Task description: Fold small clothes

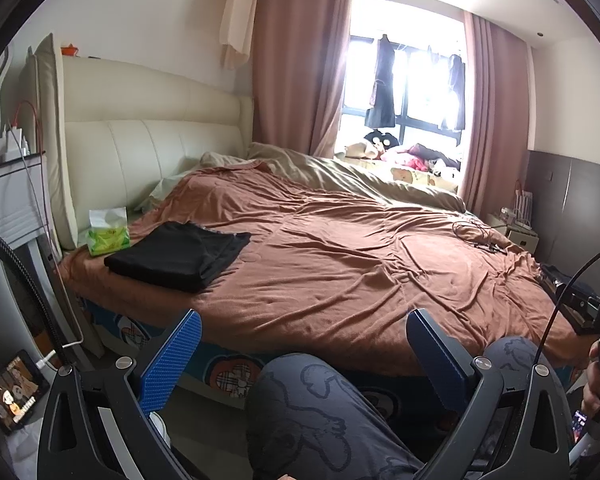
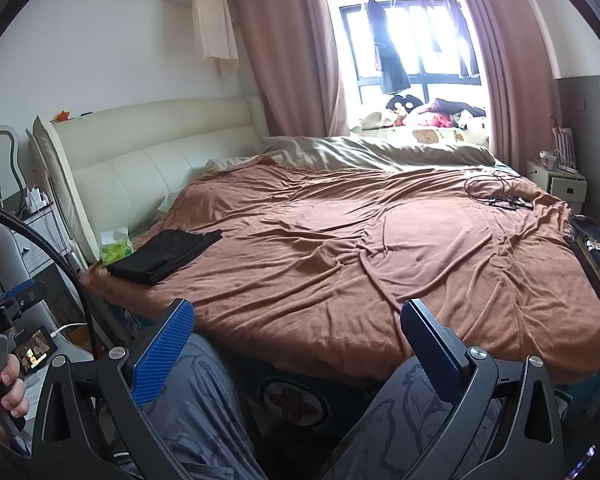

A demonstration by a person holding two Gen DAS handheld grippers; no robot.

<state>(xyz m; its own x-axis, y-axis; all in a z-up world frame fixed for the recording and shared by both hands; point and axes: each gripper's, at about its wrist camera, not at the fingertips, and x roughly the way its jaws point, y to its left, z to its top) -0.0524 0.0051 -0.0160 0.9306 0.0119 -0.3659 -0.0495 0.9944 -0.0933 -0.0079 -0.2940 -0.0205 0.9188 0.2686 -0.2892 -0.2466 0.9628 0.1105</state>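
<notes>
From the left wrist view, the left hand-held gripper (image 1: pixel 302 354) hangs wide open and empty over the person's knees, and one folded black garment (image 1: pixel 178 254) lies at the bed's (image 1: pixel 340 264) near left corner beside one tissue pack (image 1: pixel 108 232). From the right wrist view, the right hand-held gripper (image 2: pixel 296 344) is likewise spread and empty; a second dark garment (image 2: pixel 598 264) lies at the bed's right edge, probably light, soft and limp, best pinched at a corner or hem.

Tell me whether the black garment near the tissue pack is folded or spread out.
Folded. The black garment lies as a compact, layered rectangle with stacked edges on the brown blanket, beside the tissue pack.
</notes>
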